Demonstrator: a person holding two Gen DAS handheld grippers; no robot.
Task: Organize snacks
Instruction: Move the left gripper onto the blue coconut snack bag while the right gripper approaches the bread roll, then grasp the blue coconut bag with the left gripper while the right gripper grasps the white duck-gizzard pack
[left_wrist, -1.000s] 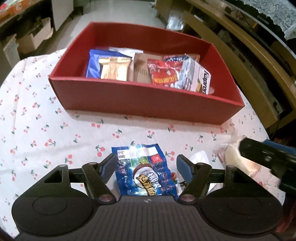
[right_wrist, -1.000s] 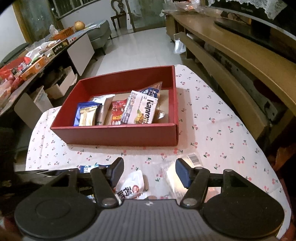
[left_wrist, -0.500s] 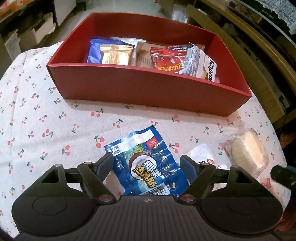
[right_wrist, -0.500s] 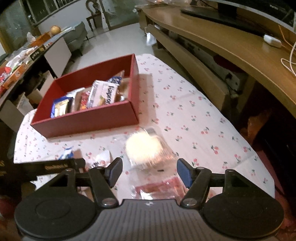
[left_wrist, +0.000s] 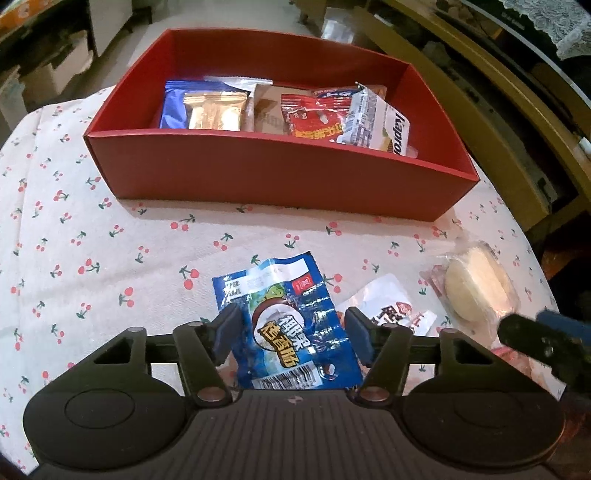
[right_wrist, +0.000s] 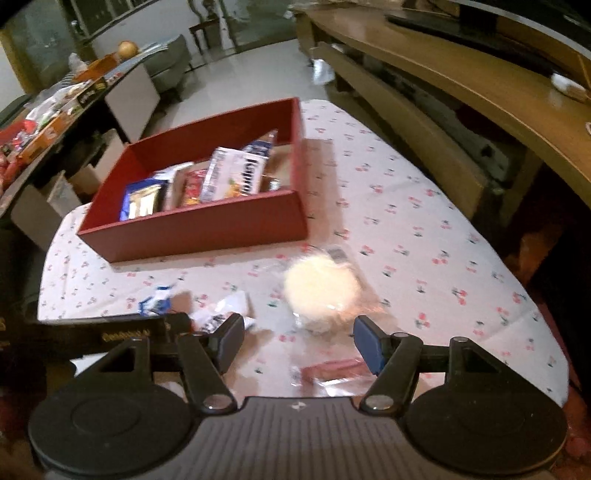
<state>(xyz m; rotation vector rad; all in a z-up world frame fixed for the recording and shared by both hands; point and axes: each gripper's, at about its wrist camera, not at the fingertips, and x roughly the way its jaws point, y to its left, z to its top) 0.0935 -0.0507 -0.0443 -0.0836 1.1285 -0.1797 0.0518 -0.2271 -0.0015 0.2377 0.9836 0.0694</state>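
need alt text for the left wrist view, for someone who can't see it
The left gripper straddles a blue snack packet lying on a cherry-print tablecloth, its fingers having just been closing on either side of it. Behind stands a red box already holding several snacks; a wrapped round cake lies to the right.
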